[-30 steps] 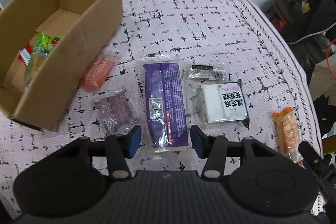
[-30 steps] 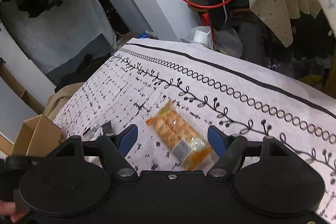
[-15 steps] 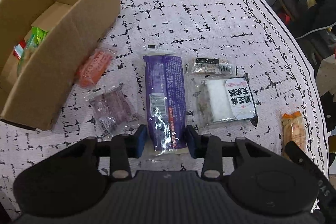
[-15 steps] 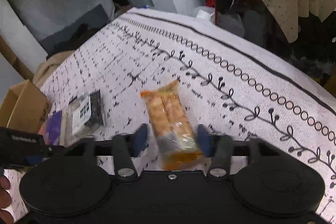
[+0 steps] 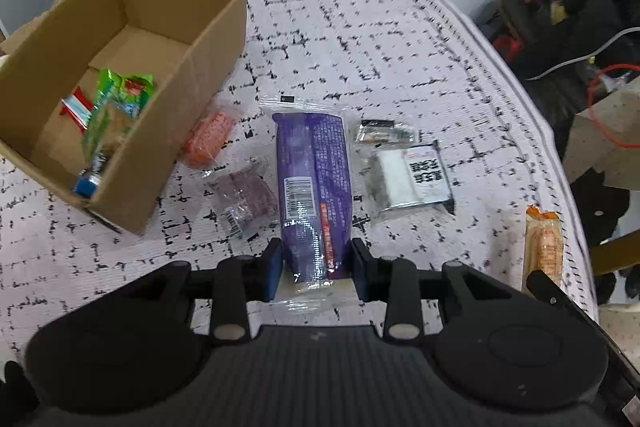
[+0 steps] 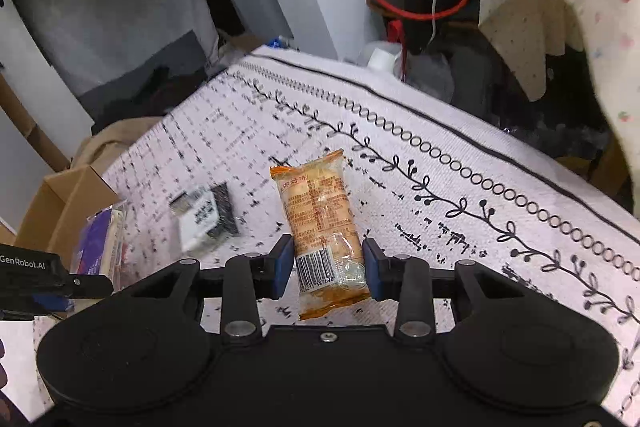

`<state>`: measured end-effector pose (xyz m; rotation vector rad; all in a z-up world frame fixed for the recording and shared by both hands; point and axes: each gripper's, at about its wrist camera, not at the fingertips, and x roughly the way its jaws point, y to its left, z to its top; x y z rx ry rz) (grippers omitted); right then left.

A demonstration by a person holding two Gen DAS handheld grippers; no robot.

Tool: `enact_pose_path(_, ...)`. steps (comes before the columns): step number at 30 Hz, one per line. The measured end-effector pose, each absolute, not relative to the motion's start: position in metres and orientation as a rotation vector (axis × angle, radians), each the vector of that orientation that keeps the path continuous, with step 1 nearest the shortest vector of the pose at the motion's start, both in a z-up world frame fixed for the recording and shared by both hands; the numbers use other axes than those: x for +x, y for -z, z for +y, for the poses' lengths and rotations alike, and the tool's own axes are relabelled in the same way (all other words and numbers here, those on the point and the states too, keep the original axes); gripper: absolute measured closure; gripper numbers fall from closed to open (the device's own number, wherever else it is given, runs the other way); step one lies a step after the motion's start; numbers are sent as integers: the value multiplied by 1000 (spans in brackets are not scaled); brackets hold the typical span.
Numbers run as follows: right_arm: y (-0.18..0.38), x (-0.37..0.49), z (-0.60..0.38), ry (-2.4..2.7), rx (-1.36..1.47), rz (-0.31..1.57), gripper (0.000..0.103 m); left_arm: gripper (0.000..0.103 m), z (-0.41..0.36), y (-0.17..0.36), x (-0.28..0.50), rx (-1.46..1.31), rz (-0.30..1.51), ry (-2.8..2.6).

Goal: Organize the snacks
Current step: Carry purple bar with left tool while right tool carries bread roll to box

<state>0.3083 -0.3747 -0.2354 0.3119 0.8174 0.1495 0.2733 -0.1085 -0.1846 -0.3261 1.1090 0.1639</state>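
The left gripper has just been closing, and its blue pads now press both sides of the near end of the purple pack, which runs away from the jaws toward mid-frame. Just left of that pack lies a clear wrapper with dark contents, and beyond it an orange snack beside the box. The box fills the upper left of the left view; a green bag and a red-and-white packet lie inside it. Right of the purple pack are a small clear packet and a white-and-black pack, both on the cloth. At the right edge of that view the orange pack is seen above a black gripper part.

The right gripper has also just been closing; its pads clamp the near end of the orange pack, barcode side up, over the cloth's vine border. At the left of the right view are the white-and-black pack, the purple pack held by the other gripper, and a corner of the box.
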Motion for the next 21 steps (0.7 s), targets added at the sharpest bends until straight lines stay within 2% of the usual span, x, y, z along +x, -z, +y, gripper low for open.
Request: enact_pose_path(21,156,263,-339,-153,321,712,67,68,-67,112,218,-358,992,-74)
